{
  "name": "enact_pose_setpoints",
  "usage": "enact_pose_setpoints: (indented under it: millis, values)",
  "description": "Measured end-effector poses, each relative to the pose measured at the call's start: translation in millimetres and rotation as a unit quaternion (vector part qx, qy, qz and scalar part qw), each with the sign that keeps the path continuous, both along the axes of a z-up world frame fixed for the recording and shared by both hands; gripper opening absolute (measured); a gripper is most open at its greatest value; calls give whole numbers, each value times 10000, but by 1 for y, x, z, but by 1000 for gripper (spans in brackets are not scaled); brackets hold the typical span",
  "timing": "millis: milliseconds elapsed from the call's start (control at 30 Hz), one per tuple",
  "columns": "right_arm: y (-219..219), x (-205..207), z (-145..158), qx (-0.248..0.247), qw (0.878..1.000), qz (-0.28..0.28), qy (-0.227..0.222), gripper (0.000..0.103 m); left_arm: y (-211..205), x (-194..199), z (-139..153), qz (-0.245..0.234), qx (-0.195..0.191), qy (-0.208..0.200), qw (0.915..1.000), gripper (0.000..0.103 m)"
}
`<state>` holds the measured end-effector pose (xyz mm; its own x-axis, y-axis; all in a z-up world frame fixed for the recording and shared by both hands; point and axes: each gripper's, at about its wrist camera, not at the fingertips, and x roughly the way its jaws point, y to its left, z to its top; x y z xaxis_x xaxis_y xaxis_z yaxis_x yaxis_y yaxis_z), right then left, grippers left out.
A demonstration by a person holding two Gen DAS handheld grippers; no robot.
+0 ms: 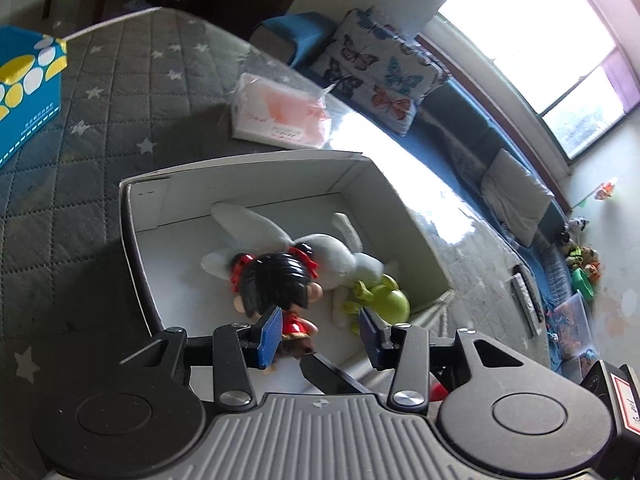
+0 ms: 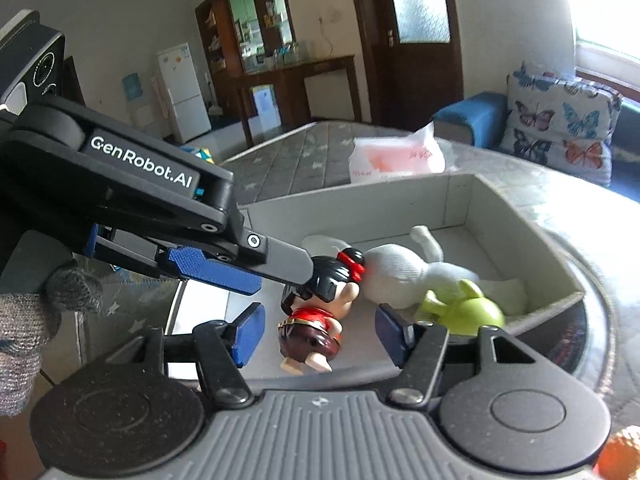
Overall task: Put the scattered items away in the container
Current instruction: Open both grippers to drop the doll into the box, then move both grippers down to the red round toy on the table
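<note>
Container (image 1: 256,184), a white cardboard box, sits on the star-quilted counter (image 1: 100,128) with the doll (image 2: 316,304), white plush rabbit (image 2: 404,276) and green toy (image 2: 468,312) lying inside. Both tools angle down over its near edge. At 10 o'clock in the right wrist view, the left tool (image 1: 318,332) reads "GenRobot.AI", its blue pads spread with nothing between them. Right tool (image 2: 320,328) stands open around the doll without touching it.

Both wrist cameras look steeply down along their tongs, close above the white box (image 1: 248,176); they share its toys and the butterfly cushion (image 2: 560,120).
</note>
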<state>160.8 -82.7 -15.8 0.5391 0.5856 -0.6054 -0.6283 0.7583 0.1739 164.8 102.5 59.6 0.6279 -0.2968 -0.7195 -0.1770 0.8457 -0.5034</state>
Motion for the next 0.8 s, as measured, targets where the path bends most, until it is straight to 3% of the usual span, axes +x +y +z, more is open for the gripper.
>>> enact_pose_setpoints:
  millis: [133,300,500,667,800]
  values:
    - [-14,-18,7,63,9997,-141,-179,74,-13,-14,4,-153,-2,-185,9997,45]
    - [-36,-42,13,180,9984,-397,-349,82,-31,-31,4,-355,19,-312,9989,45]
    - [-61,-67,12,164,9960,-728,-492,88,-57,-45,0,-614,121,-409,9972,45]
    - [-78,-86,5,84,9934,-996,-567,89,-80,-55,-4,-825,388,-539,9944,45]
    - [-90,-95,0,31,9906,-1232,-588,89,-92,-59,-10,-971,385,-539,9931,45]
